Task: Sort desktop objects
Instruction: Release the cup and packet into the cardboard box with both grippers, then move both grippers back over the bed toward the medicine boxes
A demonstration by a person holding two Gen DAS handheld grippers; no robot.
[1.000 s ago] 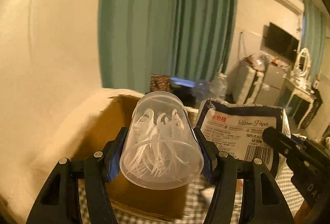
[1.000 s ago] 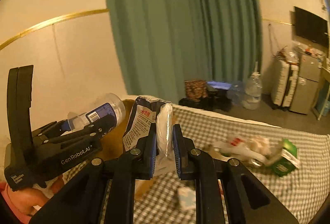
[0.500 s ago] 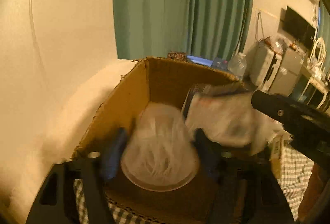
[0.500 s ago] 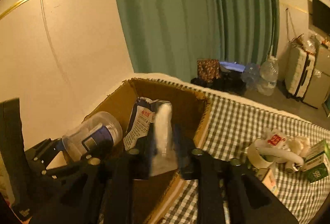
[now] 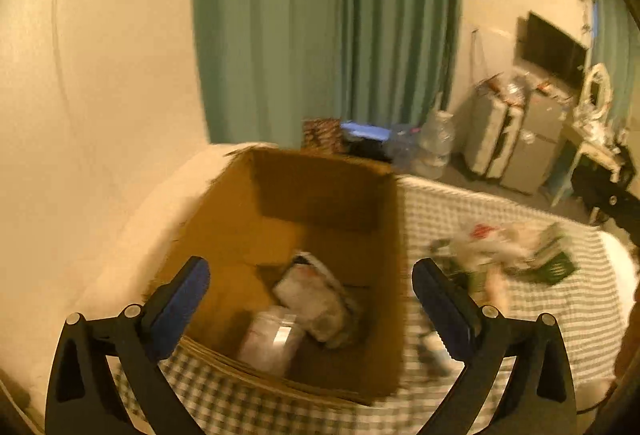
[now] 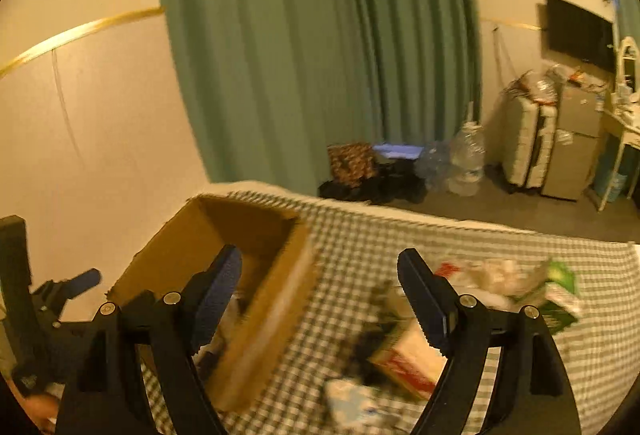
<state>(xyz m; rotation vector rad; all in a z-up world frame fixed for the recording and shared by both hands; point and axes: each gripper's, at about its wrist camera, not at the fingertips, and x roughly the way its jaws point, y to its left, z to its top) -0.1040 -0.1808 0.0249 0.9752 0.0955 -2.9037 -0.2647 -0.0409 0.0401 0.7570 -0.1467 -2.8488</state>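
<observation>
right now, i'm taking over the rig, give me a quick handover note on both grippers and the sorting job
Left gripper: open, empty, above the cardboard box.
Right gripper: open, empty, over the checkered cloth beside the box.
Done: the clear plastic container and the tissue pack lie in the bottom of the box.
Left: a blurred pile of loose items sits on the cloth to the right, including a green box, plus a red and white carton nearer the right gripper. These are not yet in the box.
</observation>
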